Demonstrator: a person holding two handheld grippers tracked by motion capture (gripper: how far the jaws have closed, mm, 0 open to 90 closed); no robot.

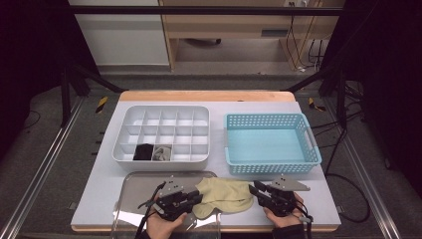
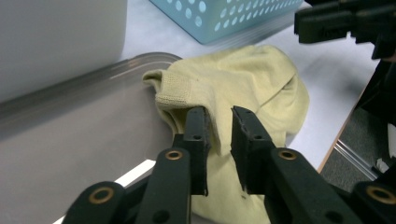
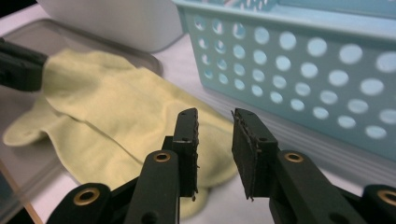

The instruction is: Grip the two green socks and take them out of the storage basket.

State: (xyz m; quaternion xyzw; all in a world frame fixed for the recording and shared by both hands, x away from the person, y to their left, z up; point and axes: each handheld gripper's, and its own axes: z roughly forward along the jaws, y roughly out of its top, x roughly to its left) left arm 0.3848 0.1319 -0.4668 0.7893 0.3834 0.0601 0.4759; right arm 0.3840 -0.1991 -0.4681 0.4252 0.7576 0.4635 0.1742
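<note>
Yellow sock (image 1: 225, 195) bears no readable writing; both grippers' jaws slightly parted, holding nothing.

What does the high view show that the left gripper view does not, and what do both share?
High view alone: the white divided box's compartments, two of them holding dark and grey rolled items, the blue basket's bare inside, and the person's hands.

Left gripper view alone: the left gripper close up, jaws slightly apart above a fold of the yellow cloth, and the cloth's ribbed cuff.

Both: the cloth lying partly on the grey tray, and the right gripper at its far end.
</note>
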